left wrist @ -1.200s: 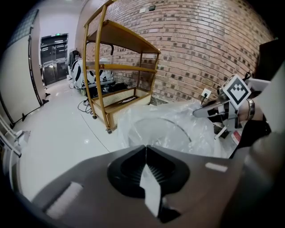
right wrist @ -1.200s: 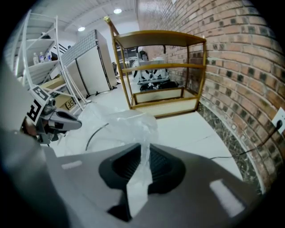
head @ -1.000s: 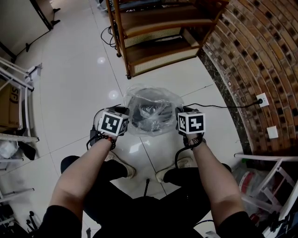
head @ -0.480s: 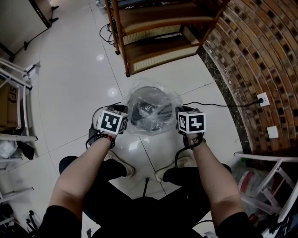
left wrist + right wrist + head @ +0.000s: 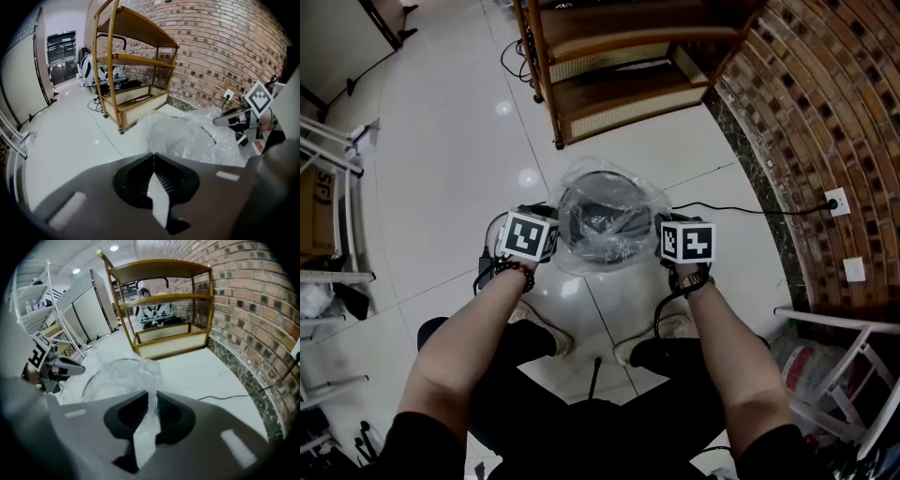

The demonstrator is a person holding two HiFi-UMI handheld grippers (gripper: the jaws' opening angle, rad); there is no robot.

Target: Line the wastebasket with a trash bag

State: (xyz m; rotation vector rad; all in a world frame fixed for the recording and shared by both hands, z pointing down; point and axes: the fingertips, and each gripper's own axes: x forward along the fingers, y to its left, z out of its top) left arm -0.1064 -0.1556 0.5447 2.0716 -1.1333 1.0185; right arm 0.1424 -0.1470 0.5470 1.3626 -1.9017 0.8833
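Note:
A round dark wastebasket [image 5: 602, 220] stands on the pale tile floor, with a clear trash bag [image 5: 609, 211] spread over its mouth. My left gripper [image 5: 551, 236] is shut on the bag's left edge; a strip of film [image 5: 158, 201] runs between its closed jaws. My right gripper [image 5: 660, 240] is shut on the bag's right edge, and bunched film [image 5: 149, 413] is pinched between its jaws. In the left gripper view the bag [image 5: 192, 136] billows ahead with the right gripper's marker cube [image 5: 259, 97] beyond it. The basket's rim [image 5: 112, 364] shows through the film in the right gripper view.
A wooden shelf unit [image 5: 609, 66] stands just past the basket. A curved brick wall [image 5: 825, 103] with a socket [image 5: 837, 200] runs on the right, and a black cable [image 5: 741, 212] lies on the floor. White metal racks [image 5: 328, 225] stand at the left. The person's shoes [image 5: 546, 335] are near the basket.
Both grippers have sunk a little and shifted forward with the bag edges, drawing the film lower around the basket's rim. Their grip on the bag is unchanged.

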